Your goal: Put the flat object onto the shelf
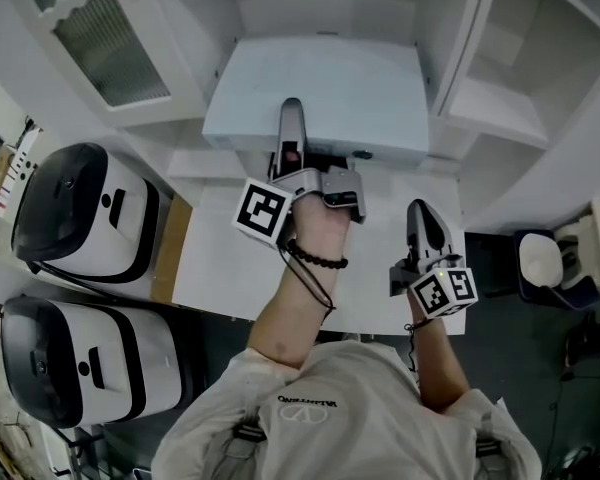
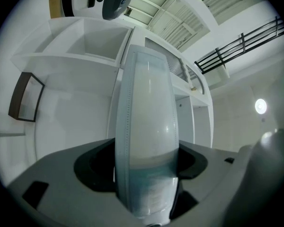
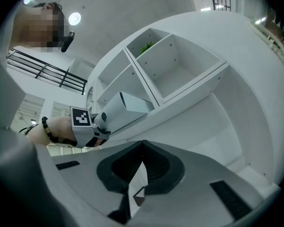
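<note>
Noted: flat white box point(image 1: 330, 83) clamped at its near edge in the left gripper point(image 1: 292, 133), held up against the shelf point(image 1: 490, 108), apparently not yet set down. Right gripper point(image 1: 423, 218) closed on nothing, idle to the right. Recommend keeping the box level, feeding its far edge in clear of the dividers, and seating it fully before loosening the grip.
</note>
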